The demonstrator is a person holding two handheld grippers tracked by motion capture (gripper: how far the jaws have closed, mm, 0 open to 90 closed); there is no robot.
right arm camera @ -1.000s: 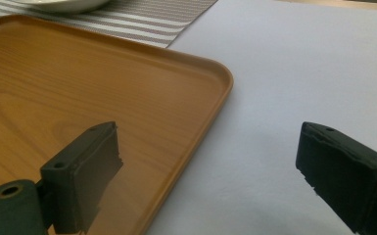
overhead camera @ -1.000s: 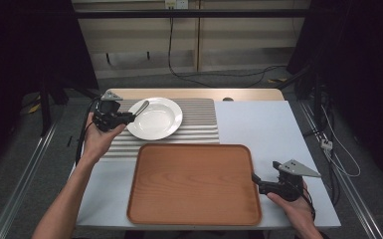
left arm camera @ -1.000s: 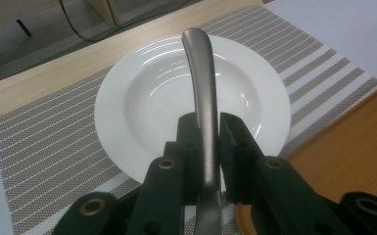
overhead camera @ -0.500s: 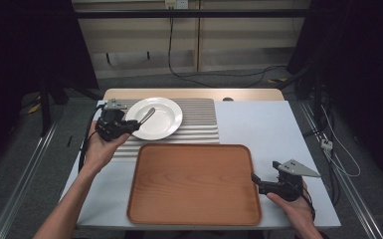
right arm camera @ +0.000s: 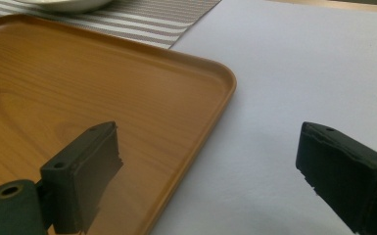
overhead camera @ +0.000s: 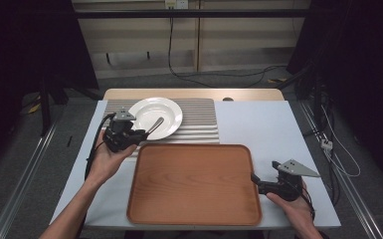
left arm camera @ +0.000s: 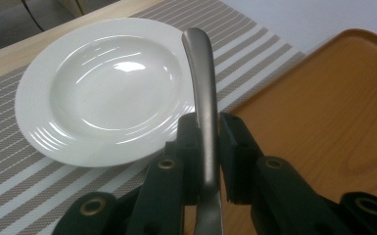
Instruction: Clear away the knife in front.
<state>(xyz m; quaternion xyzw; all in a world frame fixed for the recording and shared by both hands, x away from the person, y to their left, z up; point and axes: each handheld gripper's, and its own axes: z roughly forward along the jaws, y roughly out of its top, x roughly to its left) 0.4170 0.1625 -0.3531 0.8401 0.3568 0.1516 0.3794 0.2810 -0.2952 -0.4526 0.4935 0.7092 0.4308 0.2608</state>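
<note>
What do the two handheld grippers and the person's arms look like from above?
Both the left gripper and right gripper are black with two blocky jaws, each topped by a grey three-cornered plate. A black cable trails from each. The forearms are bare, no sleeves.

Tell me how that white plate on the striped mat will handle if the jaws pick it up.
The white plate looks glazed and glossy, so its rim would likely be slippery between jaws. It appears to be ceramic: probably rigid, fairly heavy and breakable if dropped. Sitting flat and wide on the striped mat, it seems unlikely to tip or roll.
</note>
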